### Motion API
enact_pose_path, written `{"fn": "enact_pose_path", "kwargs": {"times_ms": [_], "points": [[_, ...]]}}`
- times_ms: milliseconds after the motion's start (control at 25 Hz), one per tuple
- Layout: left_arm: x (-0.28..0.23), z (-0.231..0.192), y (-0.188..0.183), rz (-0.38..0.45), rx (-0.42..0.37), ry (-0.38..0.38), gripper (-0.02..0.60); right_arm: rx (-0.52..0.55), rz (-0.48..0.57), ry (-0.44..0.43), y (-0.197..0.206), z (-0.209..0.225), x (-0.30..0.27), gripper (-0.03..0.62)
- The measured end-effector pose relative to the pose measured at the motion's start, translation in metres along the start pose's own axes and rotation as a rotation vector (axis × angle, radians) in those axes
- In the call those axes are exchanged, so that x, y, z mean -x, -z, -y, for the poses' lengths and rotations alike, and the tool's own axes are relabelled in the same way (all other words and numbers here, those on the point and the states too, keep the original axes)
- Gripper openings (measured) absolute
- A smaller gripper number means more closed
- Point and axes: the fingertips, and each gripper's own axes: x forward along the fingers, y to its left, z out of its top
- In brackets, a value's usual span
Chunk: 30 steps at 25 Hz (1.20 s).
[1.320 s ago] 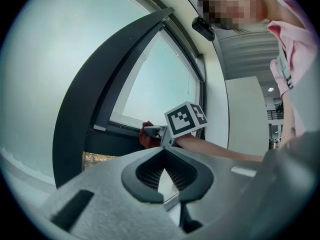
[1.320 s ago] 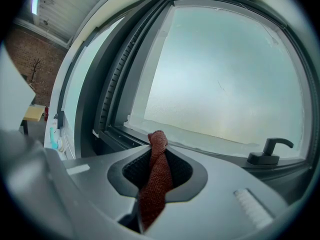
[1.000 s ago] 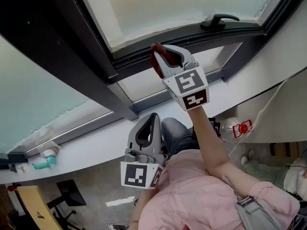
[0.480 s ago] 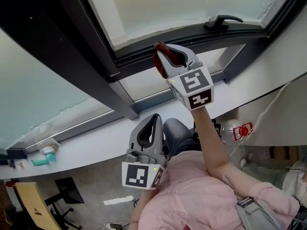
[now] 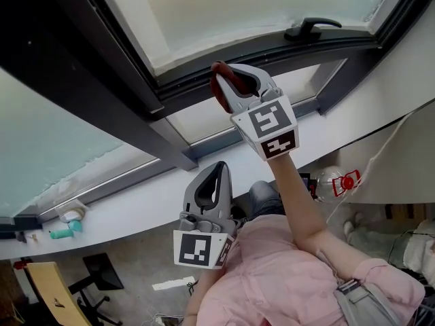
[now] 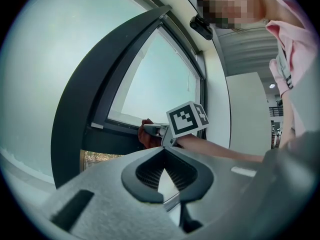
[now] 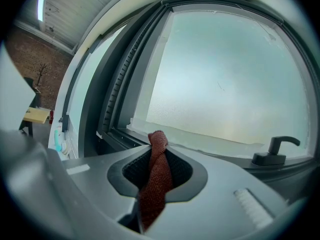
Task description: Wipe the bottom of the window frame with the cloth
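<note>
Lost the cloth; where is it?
Head view centre: the cloth is clamped in the right hand-held gripper at the bottom of the window frame, left of the handle.

Left gripper (image 6: 163, 160) with jaws closed tip to tip, nothing between them. At its 12 o'clock, the right gripper (image 6: 148, 131) presses a red cloth (image 6: 144, 140) to the dark frame (image 6: 112, 138) beneath frosted glass (image 6: 150, 79). A bare arm (image 6: 215, 149) runs off toward 3 o'clock; a pink sleeve (image 6: 295, 39) at 2 o'clock
</note>
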Motion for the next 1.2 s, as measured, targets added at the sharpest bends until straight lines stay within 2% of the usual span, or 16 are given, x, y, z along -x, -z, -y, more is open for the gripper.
{"fn": "enact_pose_path", "kwargs": {"times_ms": [200, 680, 840, 1200], "points": [[-0.009, 0.009, 0.004, 0.002, 0.007, -0.005, -0.003, 0.021, 0.002, -0.032, -0.001, -0.001, -0.001, 0.066], [-0.032, 0.044, 0.002, -0.003, -0.01, -0.09, -0.003, 0.051, -0.013, -0.159, 0.0, 0.0, 0.001, 0.067], [-0.04, 0.052, 0.002, 0.001, -0.015, -0.118, -0.003, 0.061, -0.021, -0.171, 0.003, 0.008, 0.003, 0.067], [-0.064, 0.078, 0.013, 0.01, -0.018, -0.123, -0.003, 0.058, -0.014, -0.194, 0.012, 0.035, 0.014, 0.067]]}}
